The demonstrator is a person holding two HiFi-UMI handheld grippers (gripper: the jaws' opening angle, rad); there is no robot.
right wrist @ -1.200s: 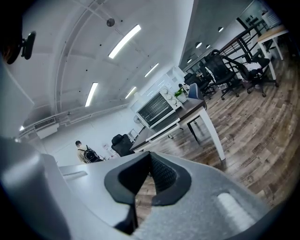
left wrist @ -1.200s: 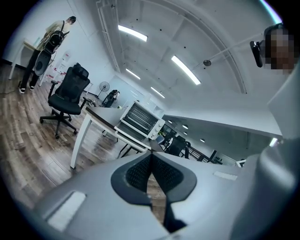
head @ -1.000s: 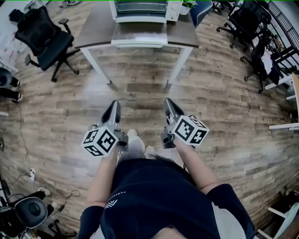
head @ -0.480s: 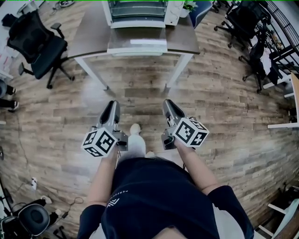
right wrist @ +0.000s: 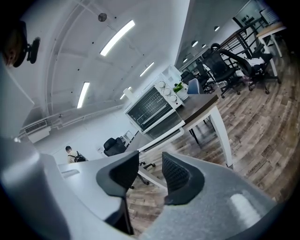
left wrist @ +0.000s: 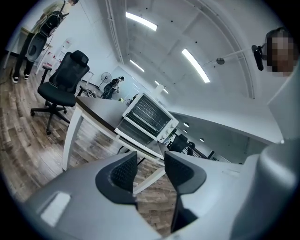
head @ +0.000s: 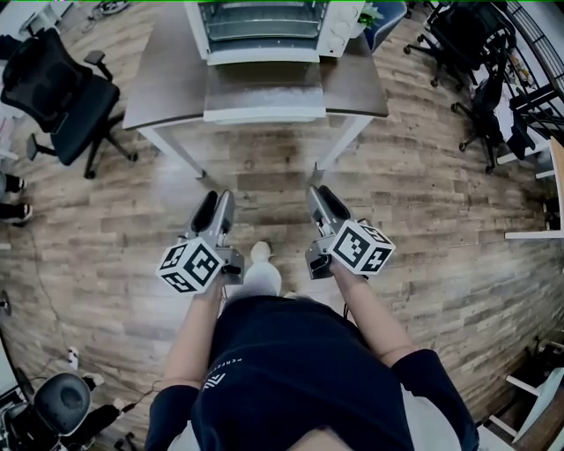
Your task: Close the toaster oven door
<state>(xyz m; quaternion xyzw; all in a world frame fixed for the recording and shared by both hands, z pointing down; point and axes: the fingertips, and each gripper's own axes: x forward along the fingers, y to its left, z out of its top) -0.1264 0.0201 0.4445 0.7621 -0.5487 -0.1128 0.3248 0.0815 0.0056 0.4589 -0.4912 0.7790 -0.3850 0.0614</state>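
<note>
White toaster oven [head: 264, 31] on a dark table [head: 167, 79], its glass door [head: 263, 92] hanging open and flat. I hold the left gripper [head: 216, 203] and the right gripper [head: 319, 194] well short of it; their jaws, just opening, stand spread with nothing between them.

We count one toaster oven [head: 264, 26] with one door [head: 264, 92], on one worktop [head: 167, 84]. We count two hand-held grippers: one left hand-held gripper [head: 213, 201] and one right hand-held gripper [head: 319, 194]. Each carries one marker cube [head: 189, 266], two cubes in all. We count one potted plant [head: 368, 12]. We count at least four office chairs [head: 53, 88]: one left of the worktop, one at the lower left corner, and two or more in the upper right cluster, where the exact number cannot be read.
</note>
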